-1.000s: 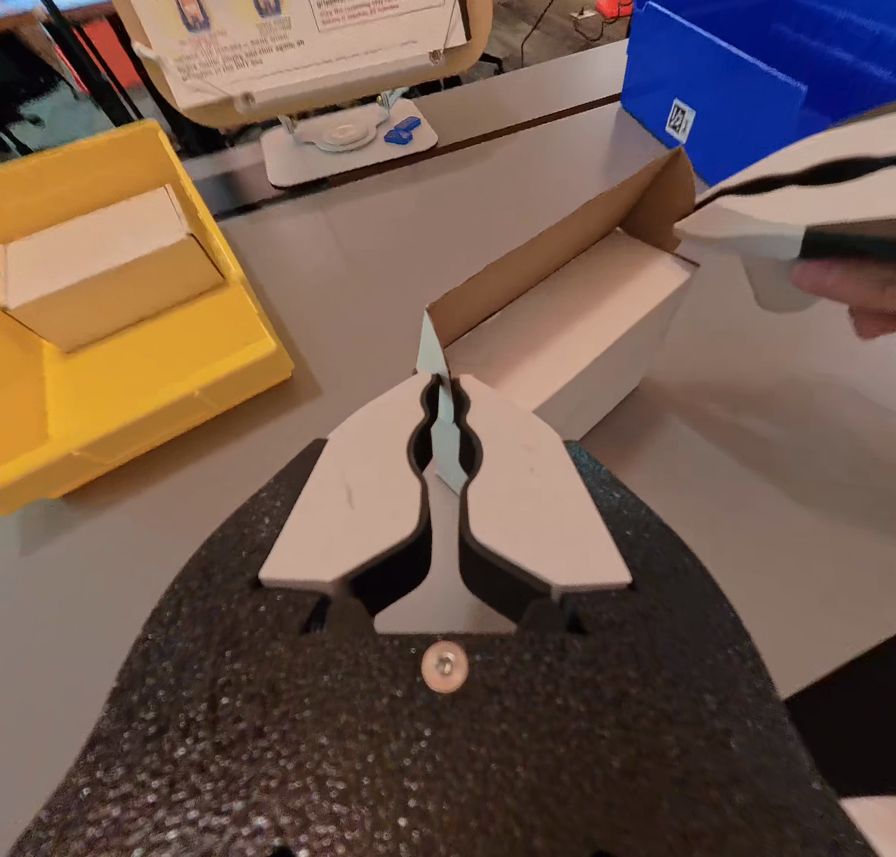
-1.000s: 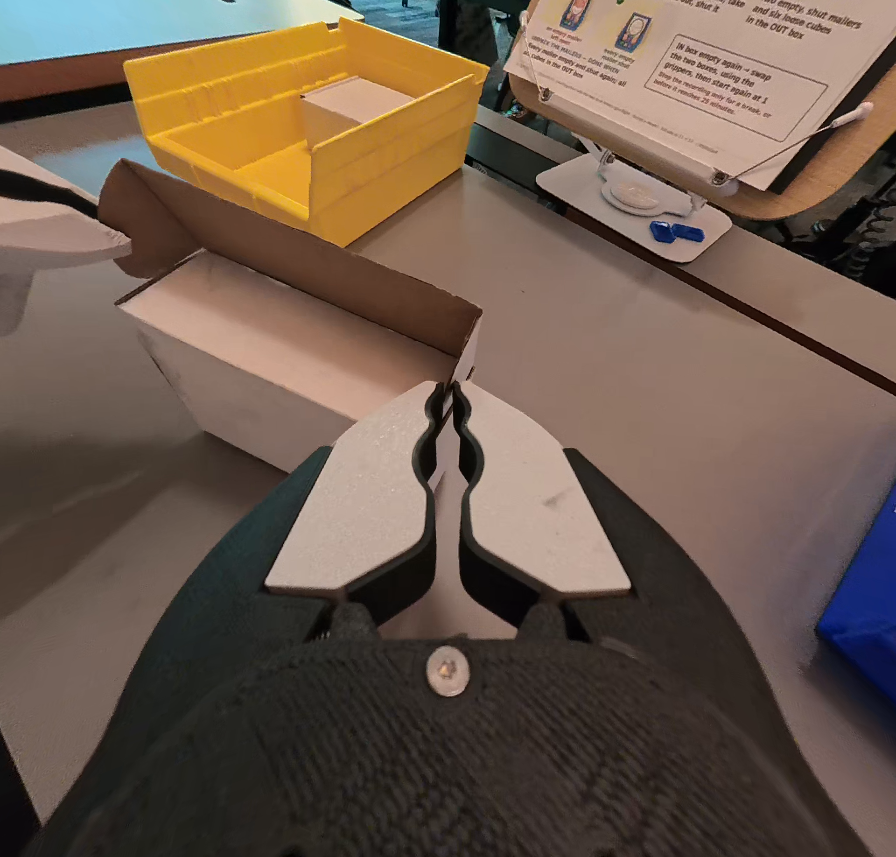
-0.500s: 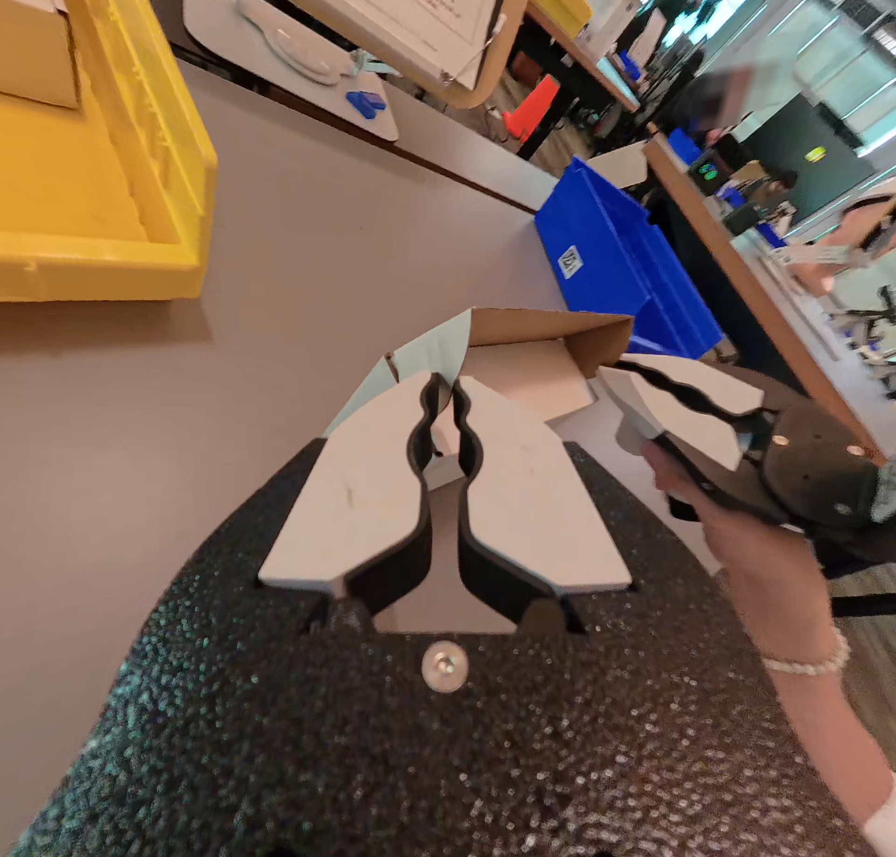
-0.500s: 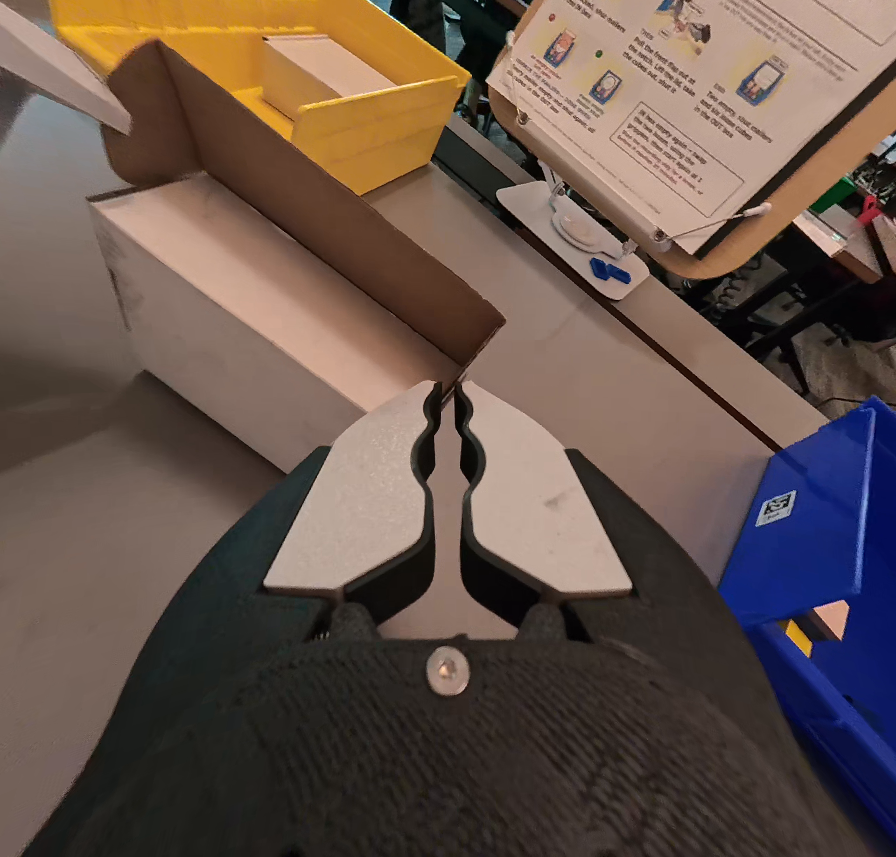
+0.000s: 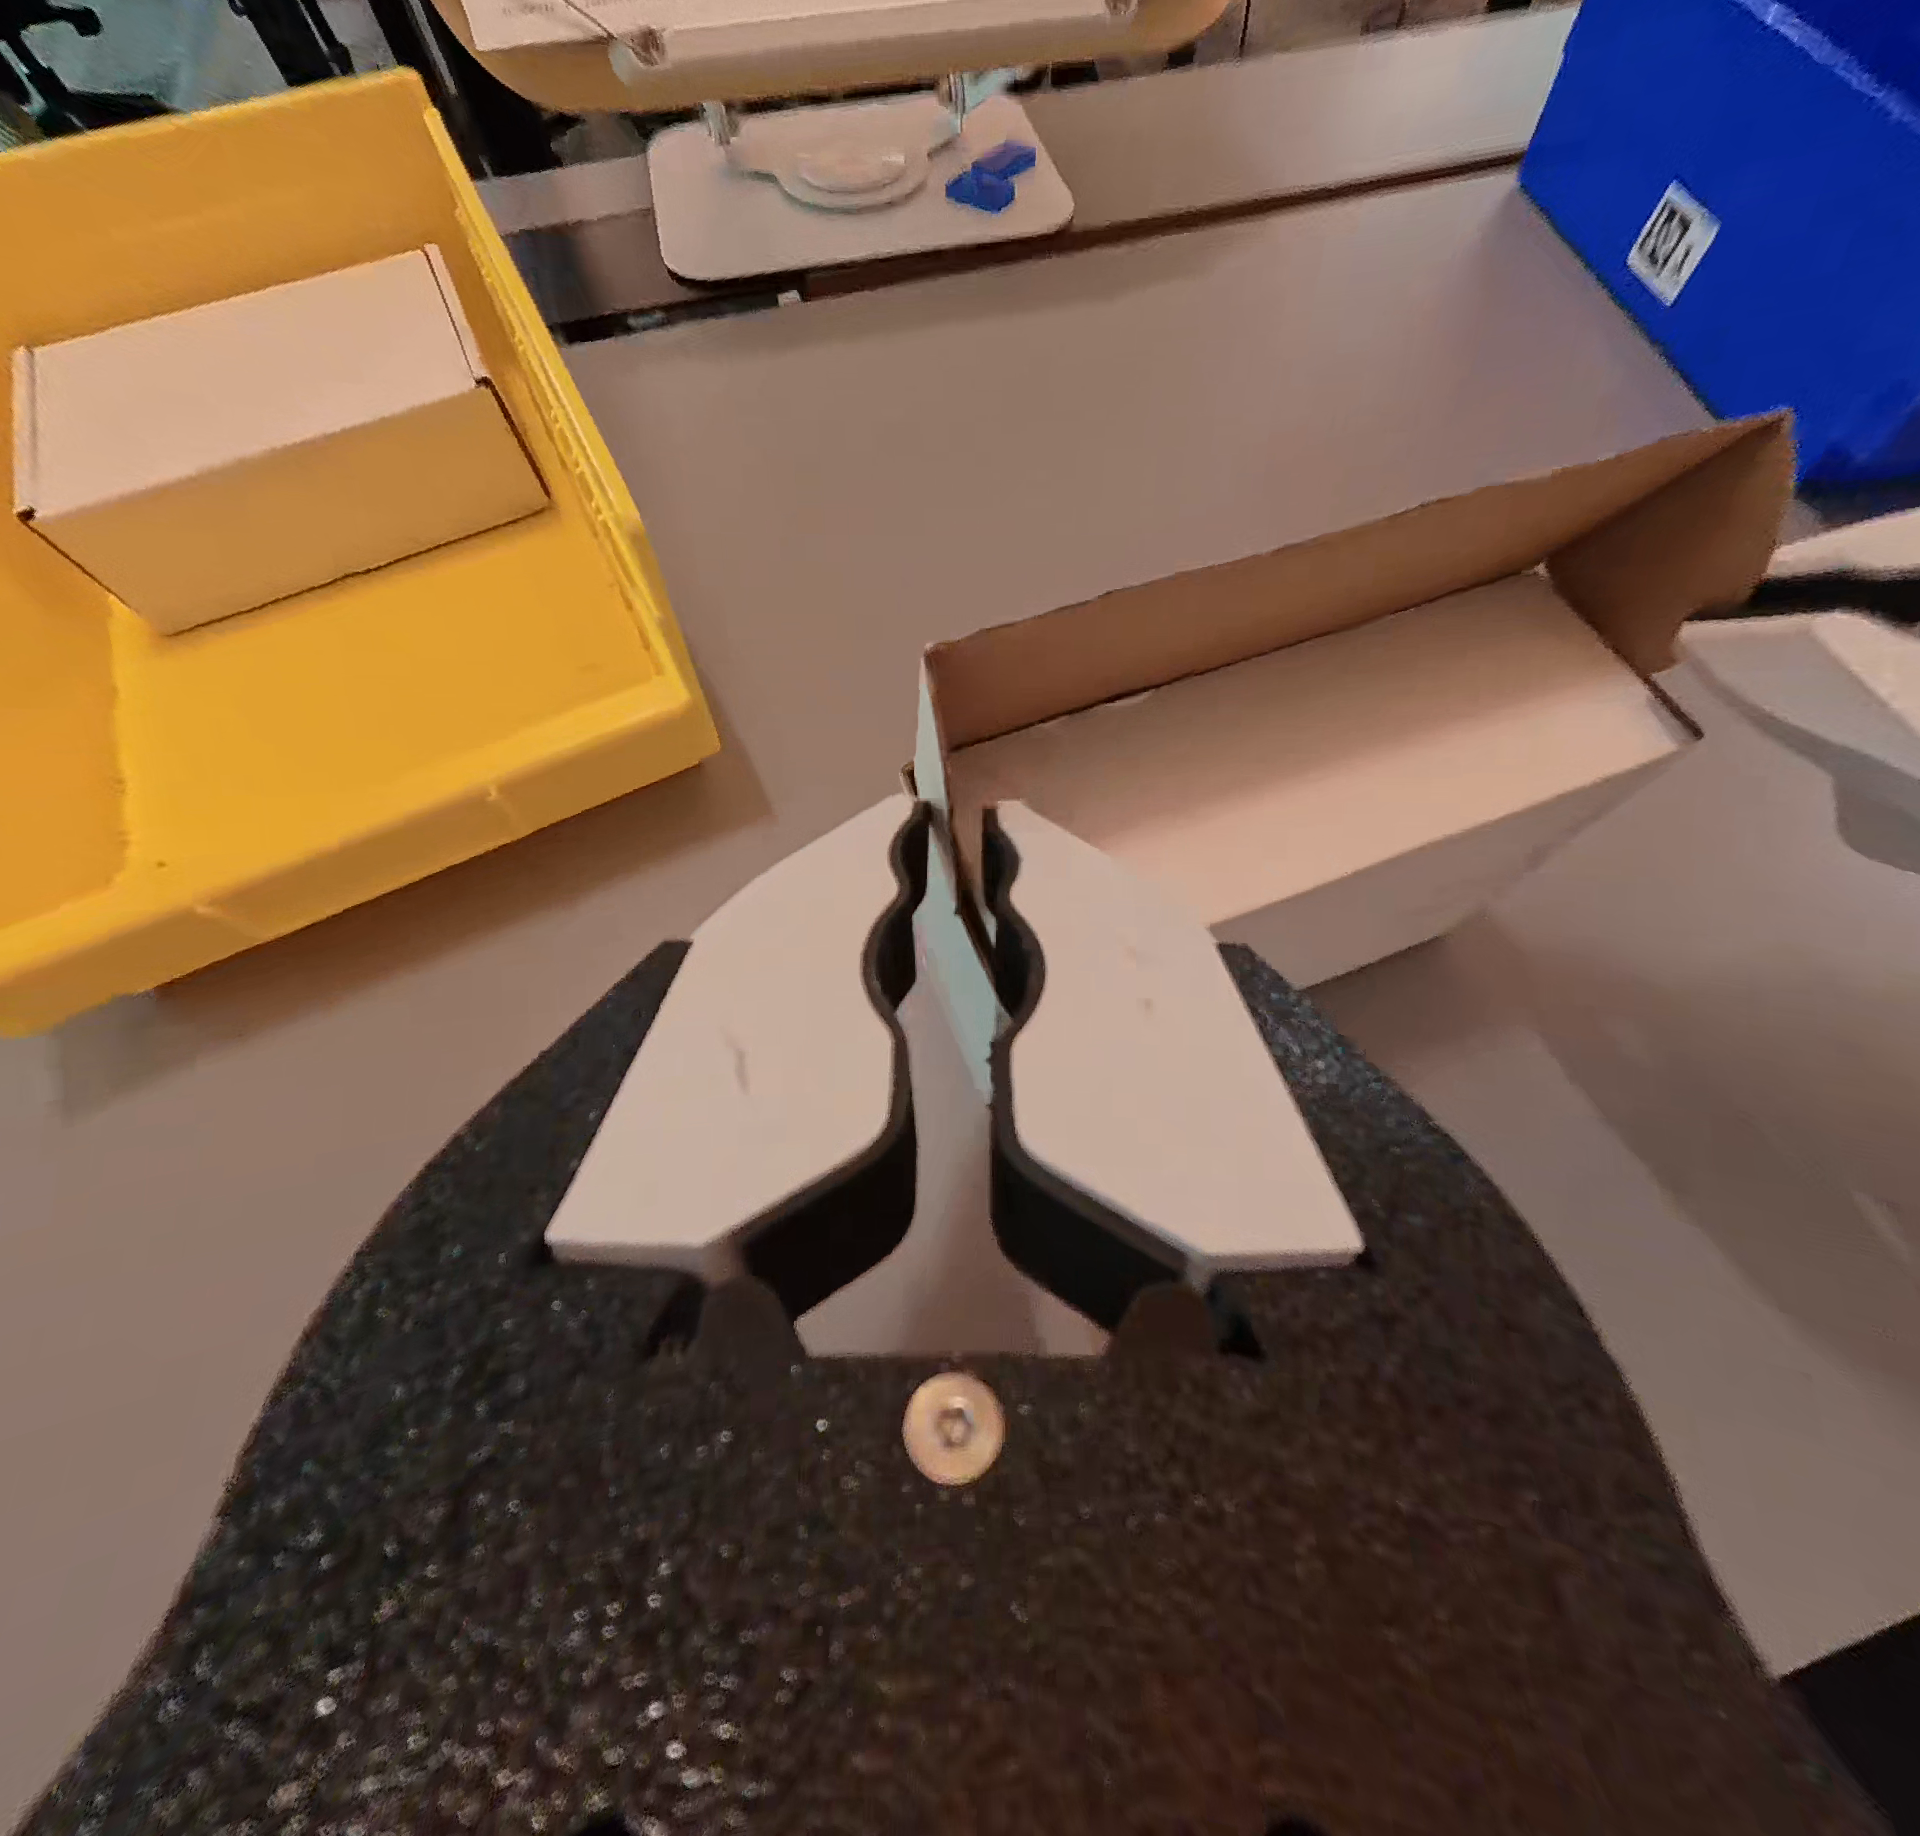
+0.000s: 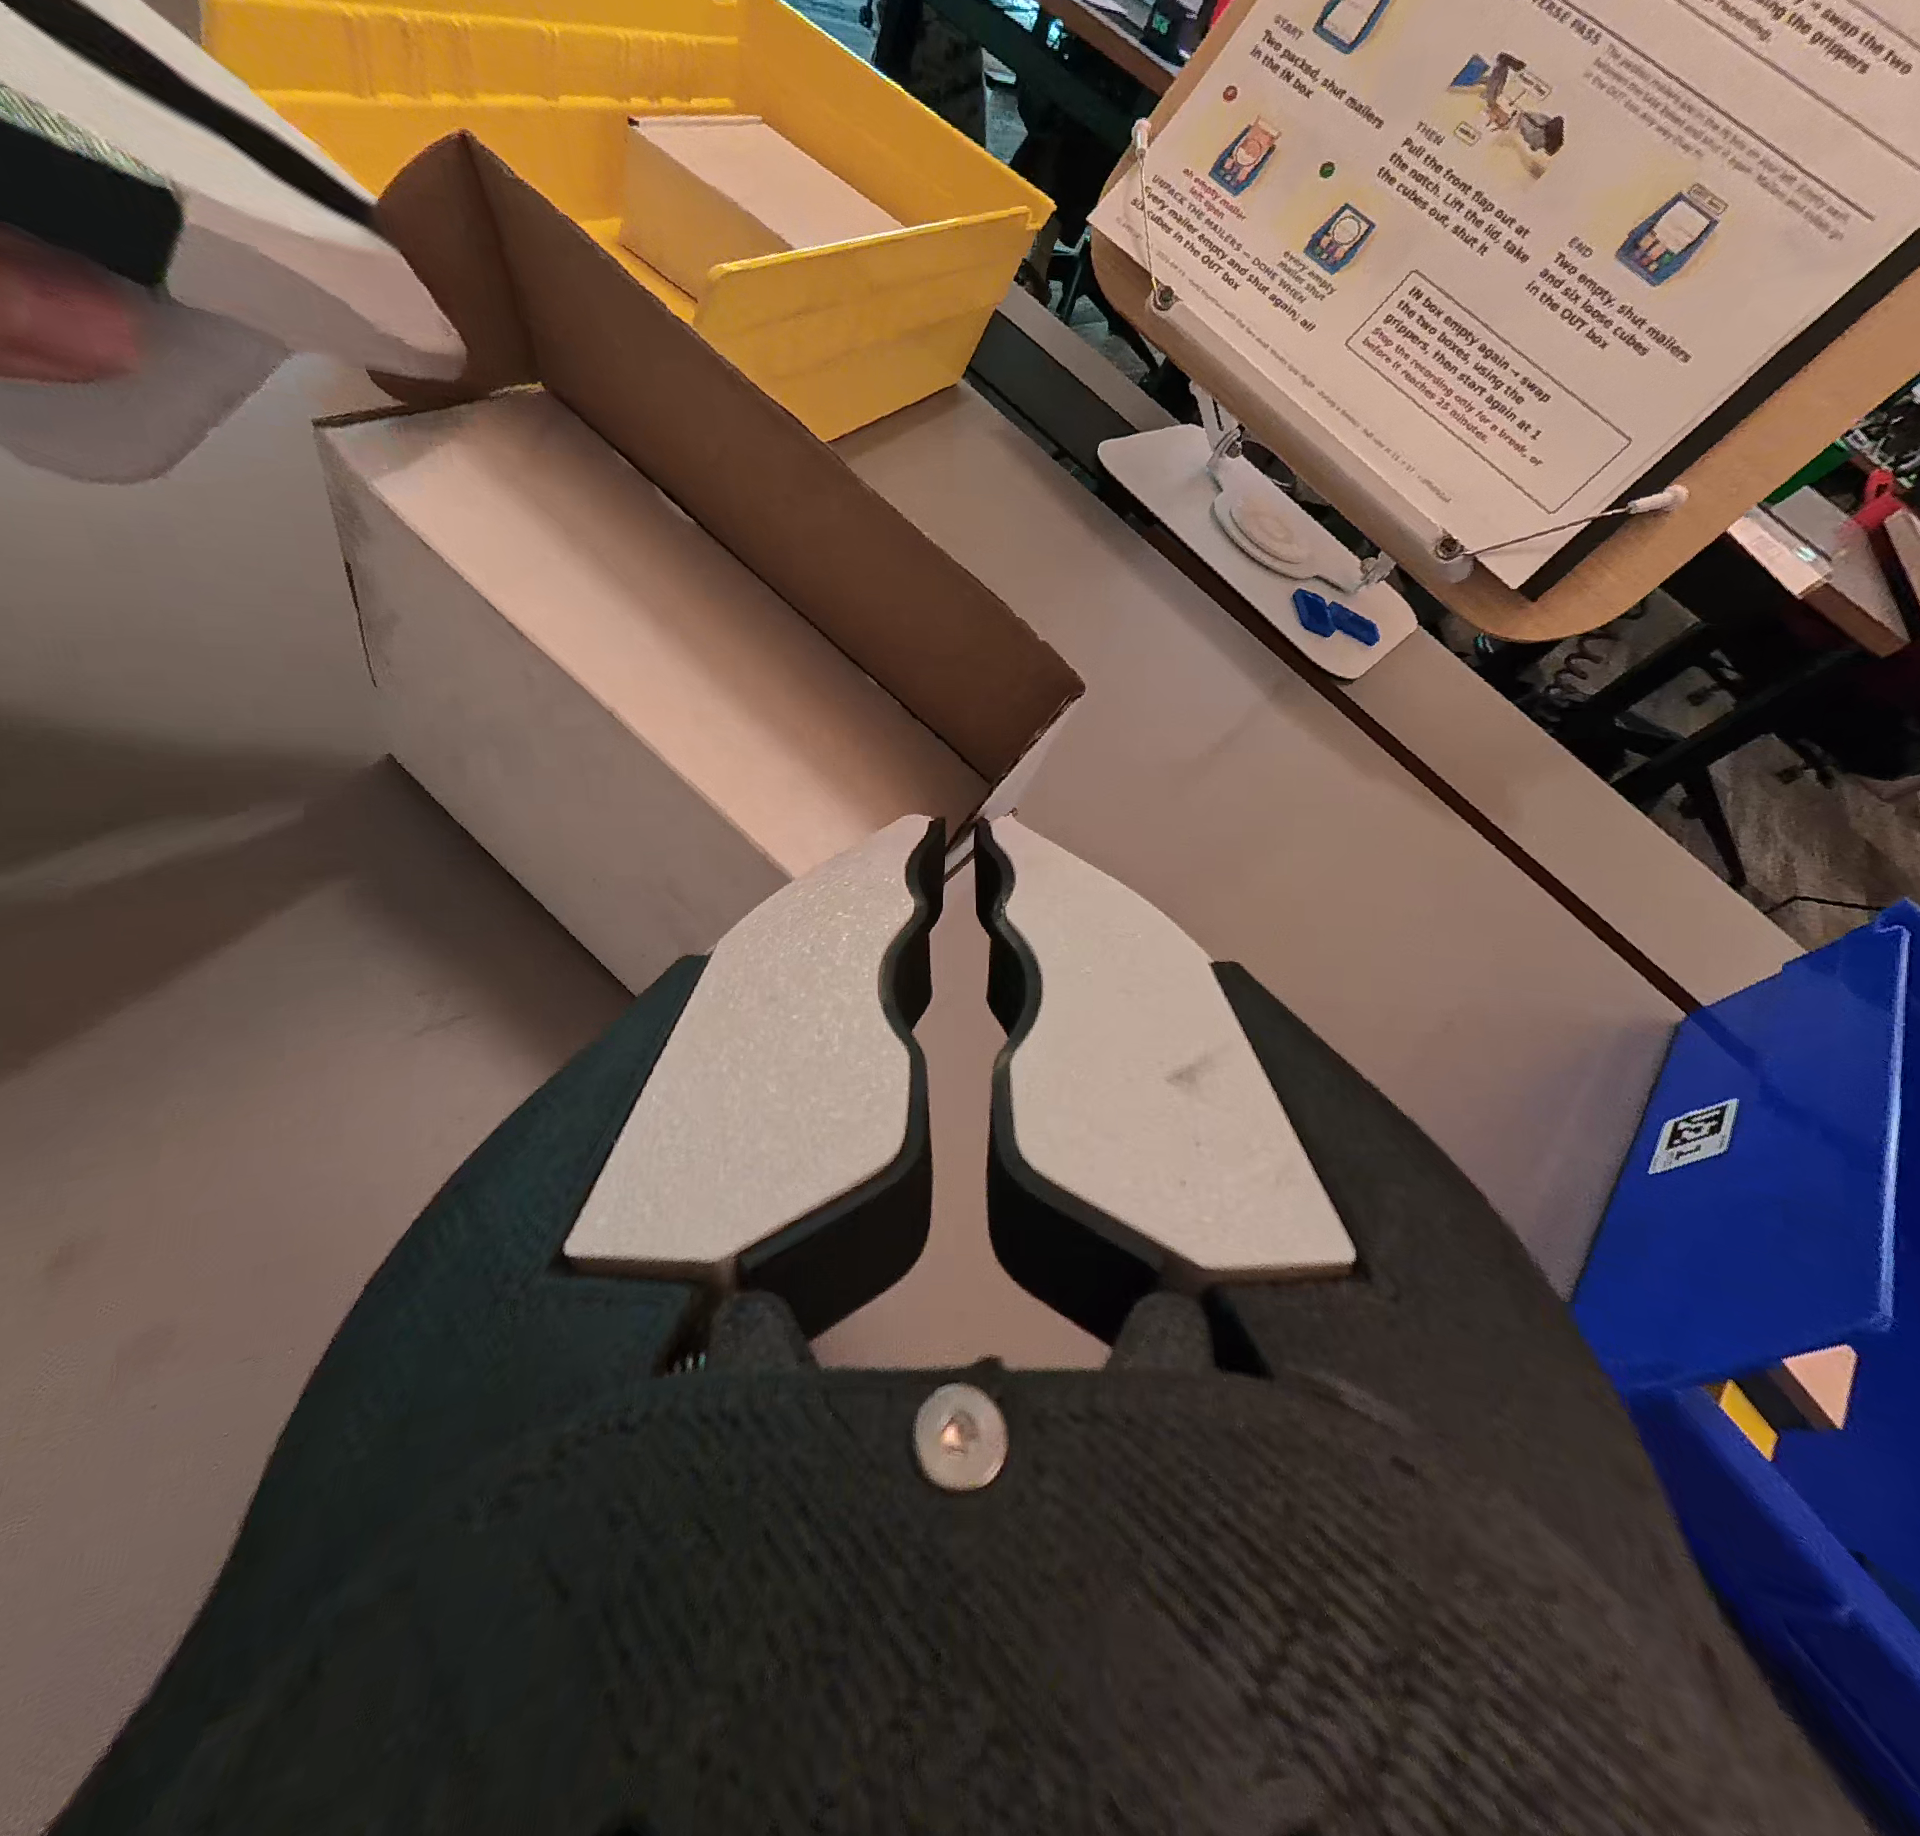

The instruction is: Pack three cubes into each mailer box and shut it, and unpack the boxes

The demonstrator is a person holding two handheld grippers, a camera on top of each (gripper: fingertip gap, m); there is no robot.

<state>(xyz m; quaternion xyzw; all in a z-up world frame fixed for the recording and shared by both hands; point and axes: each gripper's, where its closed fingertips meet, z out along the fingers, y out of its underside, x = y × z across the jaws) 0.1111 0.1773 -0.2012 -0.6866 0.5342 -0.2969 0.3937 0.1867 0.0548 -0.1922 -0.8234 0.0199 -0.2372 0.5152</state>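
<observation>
A white mailer box (image 5: 1299, 778) lies on the grey table (image 5: 1039, 456), lid down, its brown-lined front flap (image 5: 1351, 581) standing up. My left gripper (image 5: 951, 830) is shut on the flap's left end tab. My right gripper (image 6: 961, 836) is shut on the flap's right end tab (image 6: 1023, 768). The box also shows in the right wrist view (image 6: 582, 623). Each gripper shows at the far end of the flap in the other's view: the right one (image 5: 1849, 591), the left one (image 6: 416, 332). No cubes show in the box.
A yellow bin (image 5: 343, 768) on the left holds a second shut white mailer box (image 5: 260, 436). A blue bin (image 5: 1745, 176) stands on the right, with small yellow and pale pieces inside (image 6: 1756, 1417). An instruction board on a stand (image 6: 1507, 228) is at the table's back. Spacing between my two grippers at the tips: around 15 cm.
Both grippers have stayed shut on the flap's ends. Half a second ago the left view swung right toward the blue bin; it now faces the table's back again.
</observation>
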